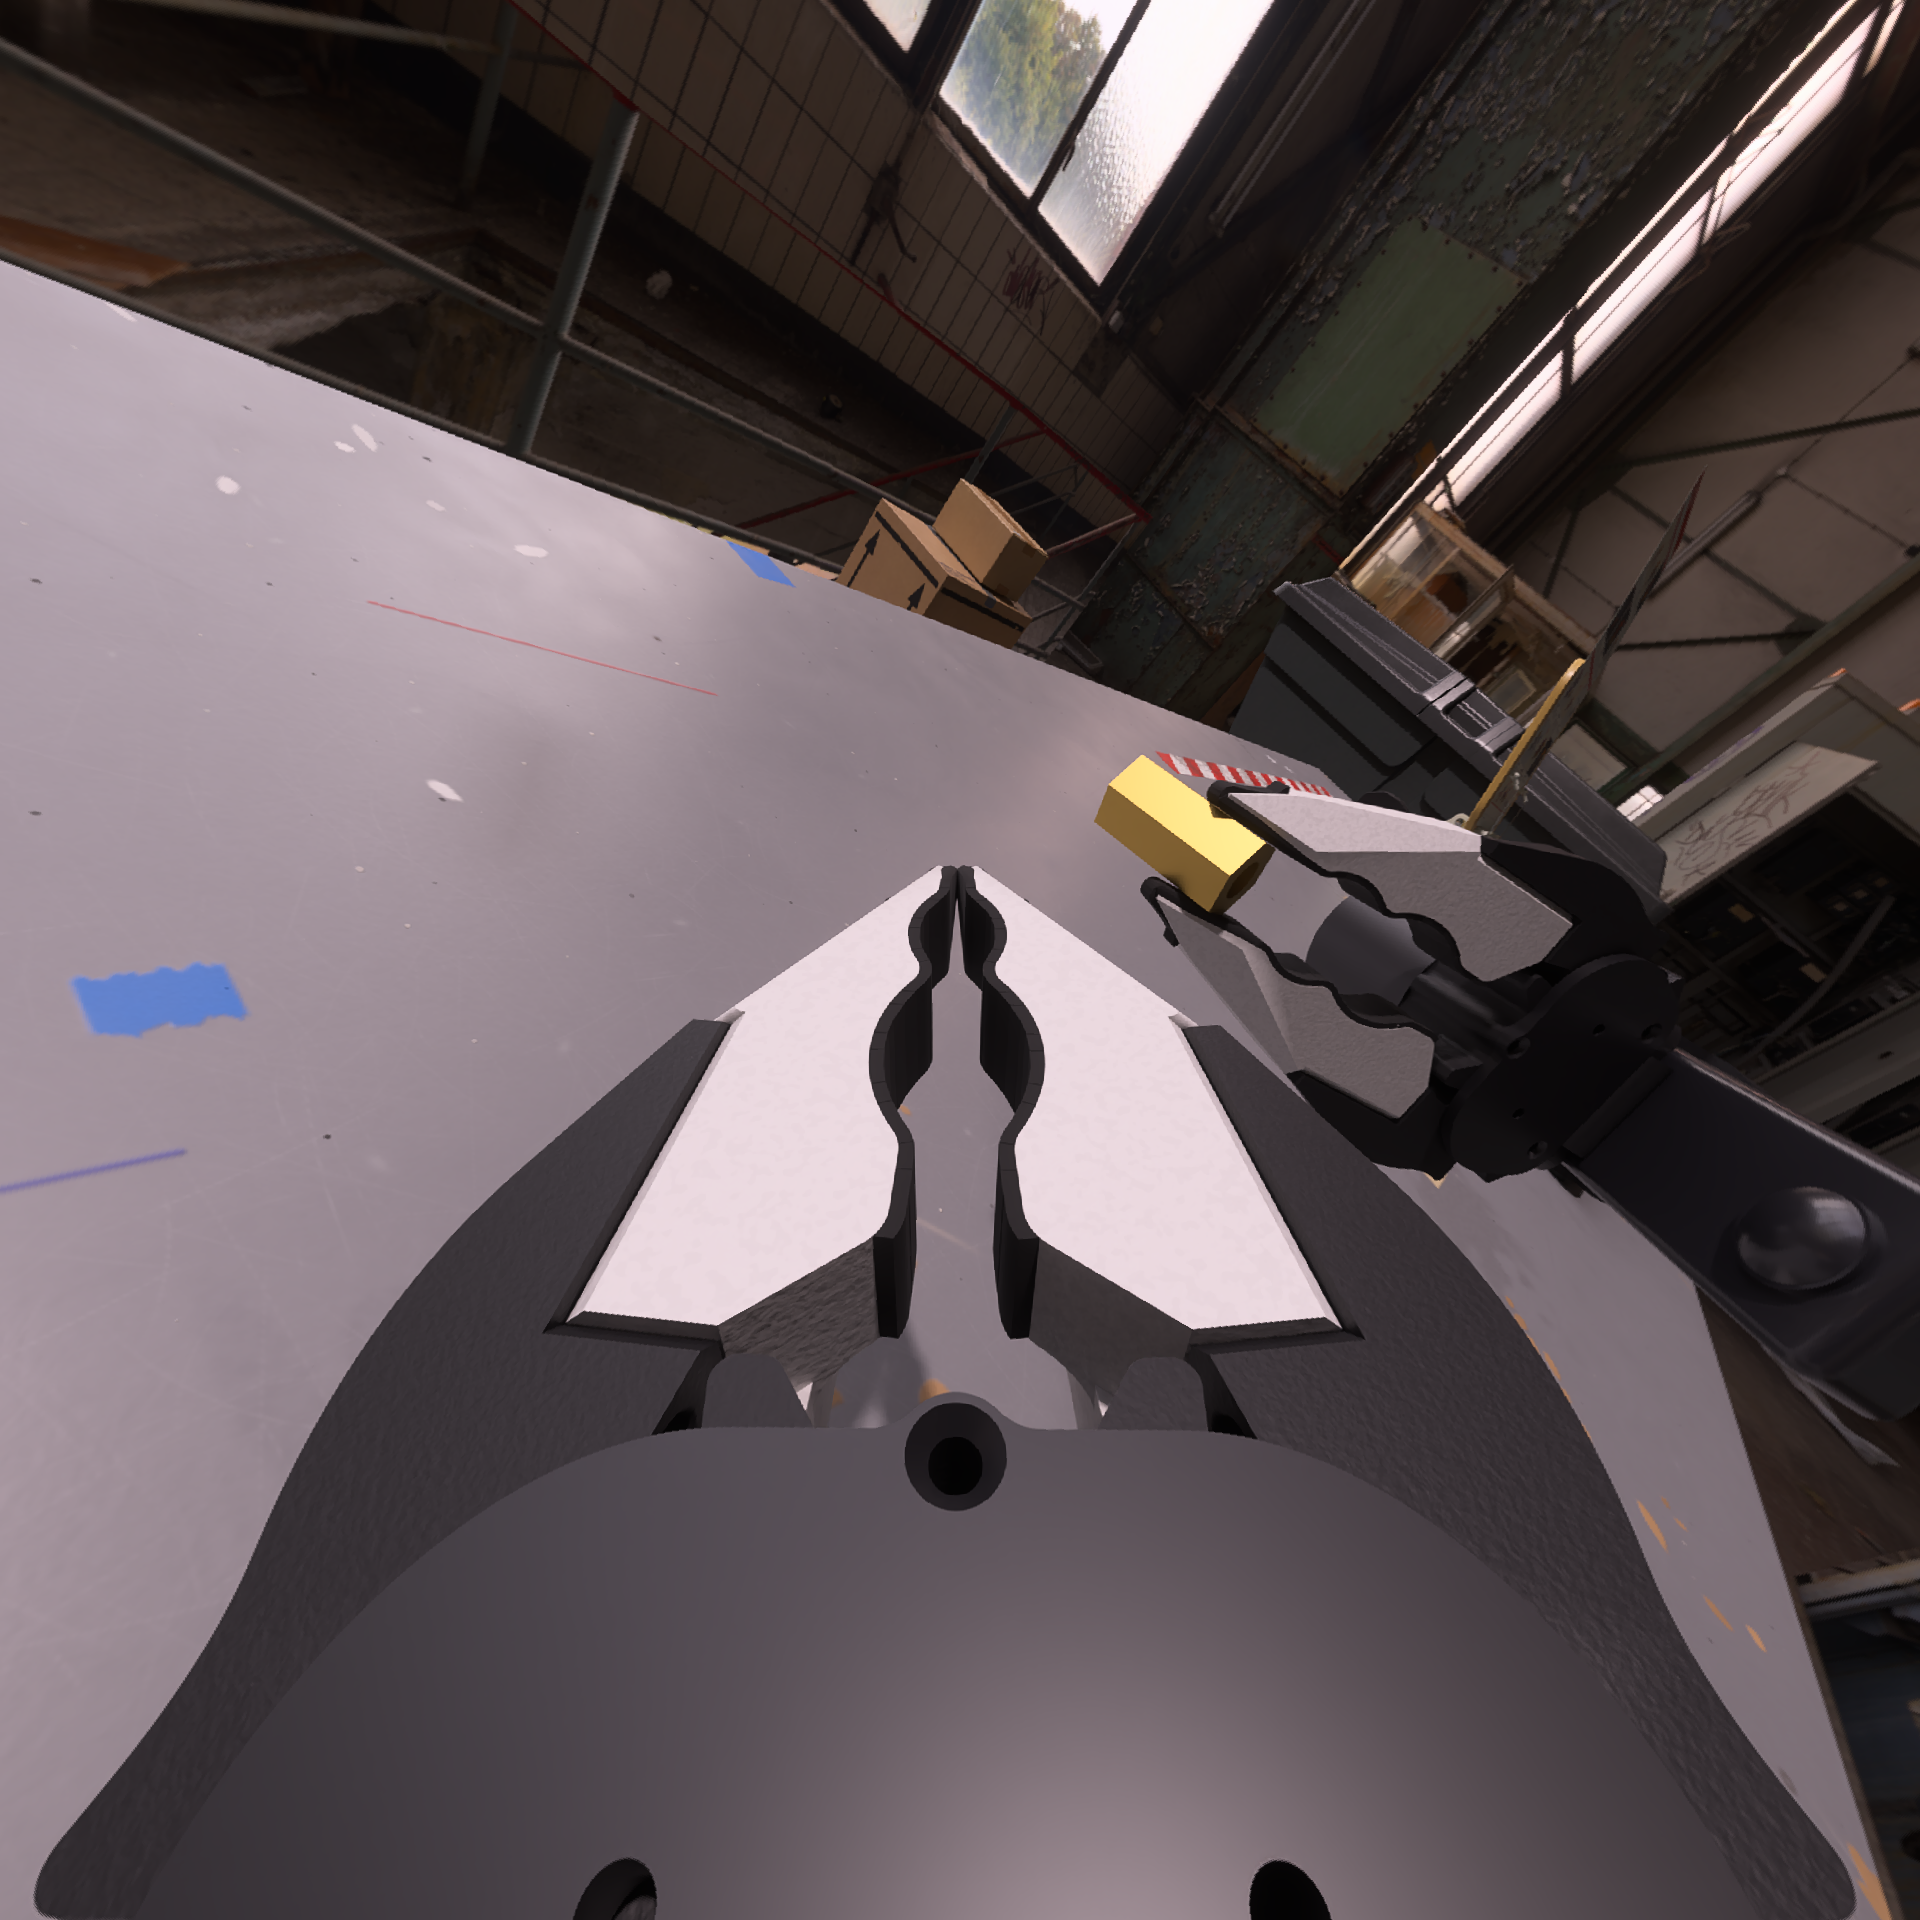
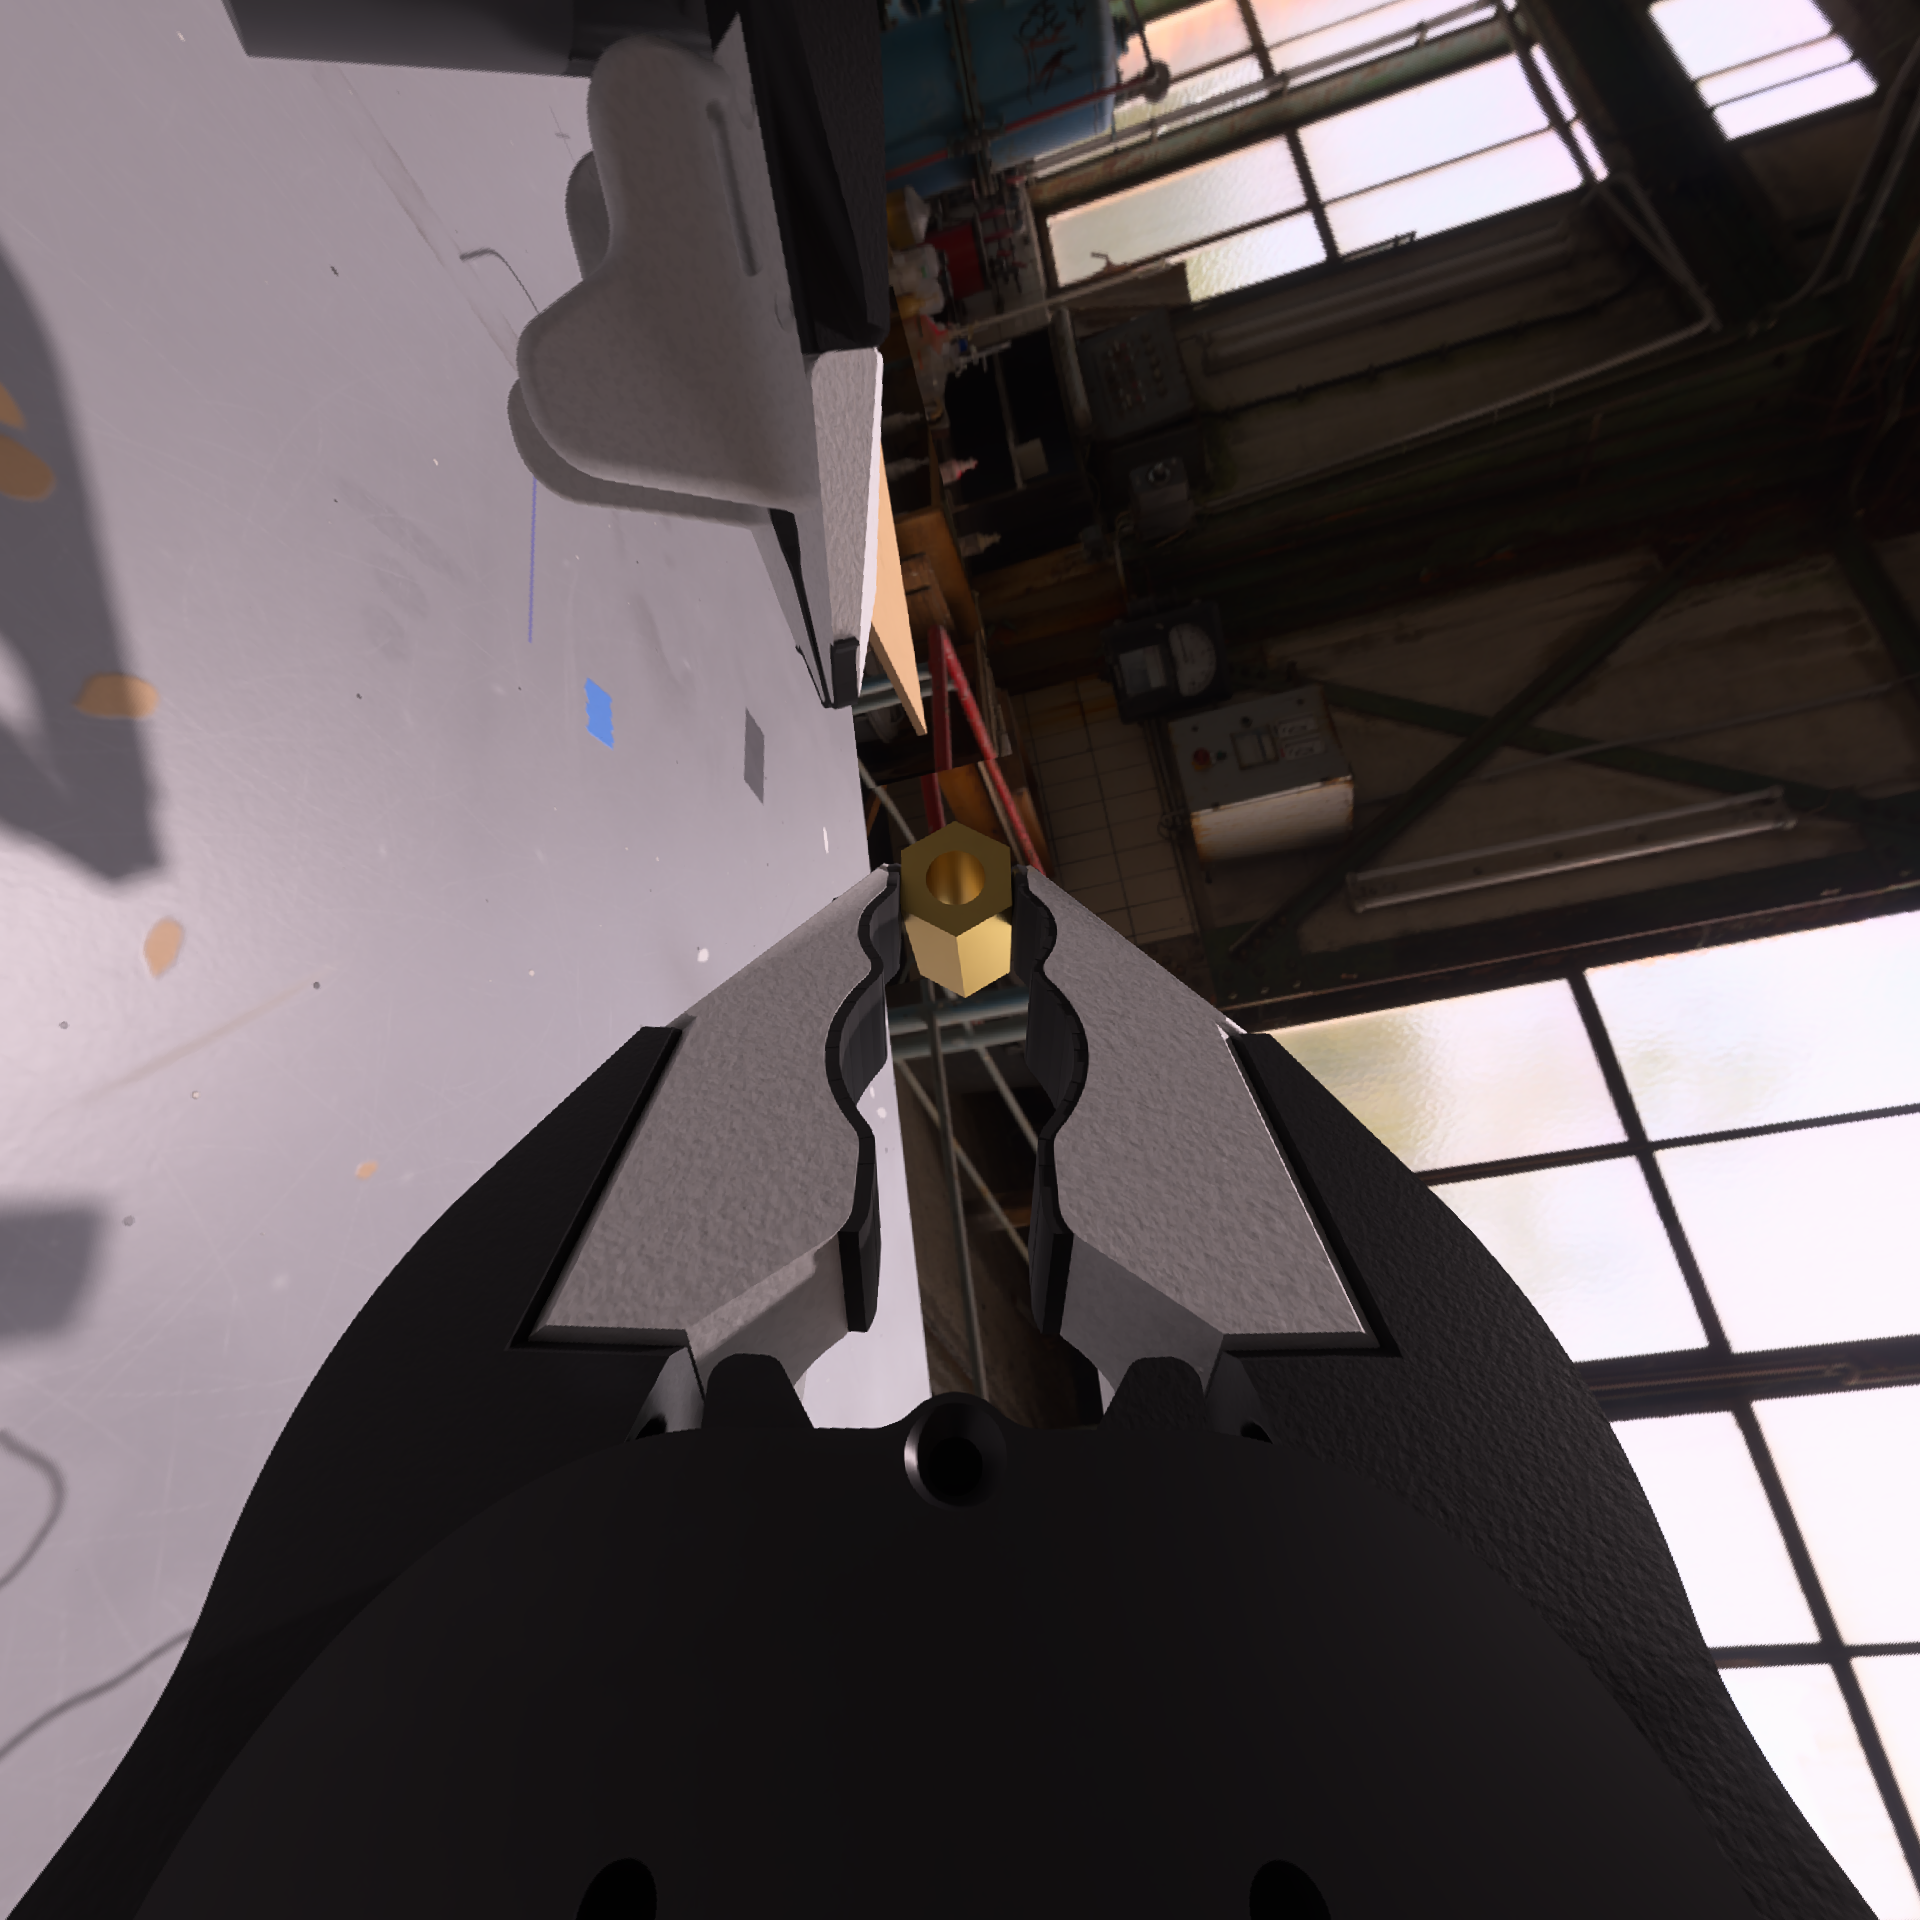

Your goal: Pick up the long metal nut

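Observation:
The long metal nut [image 2: 956, 914] is a brass-coloured hexagonal piece with a round bore. My right gripper [image 2: 954, 883] is shut on it at the fingertips and holds it off the grey table, its open end facing away from the camera. The left wrist view shows the nut [image 1: 1179, 833] between the right gripper's tips [image 1: 1195, 847], up and to the right of my left gripper. My left gripper [image 1: 956, 873] is shut and empty, its tips touching, pointing across the table [image 1: 416, 831].
The grey table [image 2: 312, 727] bears blue tape patches [image 1: 158, 1000], thin lines and specks. A red-and-white striped strip [image 1: 1236, 771] lies near its far edge. The left gripper [image 2: 727, 343] shows ahead in the right wrist view. Cardboard boxes [image 1: 945, 556] stand beyond the table.

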You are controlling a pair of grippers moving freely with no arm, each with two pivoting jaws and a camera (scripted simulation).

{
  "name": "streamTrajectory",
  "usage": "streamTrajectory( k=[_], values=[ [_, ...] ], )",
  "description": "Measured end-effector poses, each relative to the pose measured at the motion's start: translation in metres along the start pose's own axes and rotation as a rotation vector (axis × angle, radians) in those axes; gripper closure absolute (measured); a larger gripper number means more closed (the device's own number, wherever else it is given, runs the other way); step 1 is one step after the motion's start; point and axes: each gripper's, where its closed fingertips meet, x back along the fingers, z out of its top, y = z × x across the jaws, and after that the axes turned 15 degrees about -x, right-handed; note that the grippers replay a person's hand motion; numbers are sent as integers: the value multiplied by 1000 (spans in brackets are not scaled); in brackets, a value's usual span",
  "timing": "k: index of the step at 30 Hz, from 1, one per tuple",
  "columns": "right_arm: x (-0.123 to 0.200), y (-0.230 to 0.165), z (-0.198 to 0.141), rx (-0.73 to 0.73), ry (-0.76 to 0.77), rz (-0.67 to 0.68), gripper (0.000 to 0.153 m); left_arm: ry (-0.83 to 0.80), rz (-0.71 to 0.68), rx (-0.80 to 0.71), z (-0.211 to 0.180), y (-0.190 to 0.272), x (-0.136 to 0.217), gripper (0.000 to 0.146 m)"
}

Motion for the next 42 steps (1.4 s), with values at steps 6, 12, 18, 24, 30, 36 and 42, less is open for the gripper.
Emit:
streamTrajectory(
  k=[6, 12, 18, 24, 30, 36, 42],
  values=[
    [-1, -1, -9, -50, -35, 13, 132, -8, 20, -41, 0, 0, -1, 146],
    [-2, -3, -11, -109, -44, 33, 132, -12, 60, -118, 1, 1, -2, 146],
    [-2, -4, -13, -192, -50, 47, 132, -23, 98, -193, 1, 1, -3, 146],
    [-2, -4, -15, -351, -48, 73, 132, -44, 145, -305, 1, 2, -5, 146],
    [-3, -2, -21, -574, -54, 102, 132, -54, 176, -394, 3, 3, -8, 146],
    [-3, -3, -24, -727, -56, 130, 132, -54, 190, -433, 4, 3, -9, 146],
    [-3, -3, -25, -839, -53, 160, 132, -57, 211, -495, 5, 3, -9, 146]
  ],
)
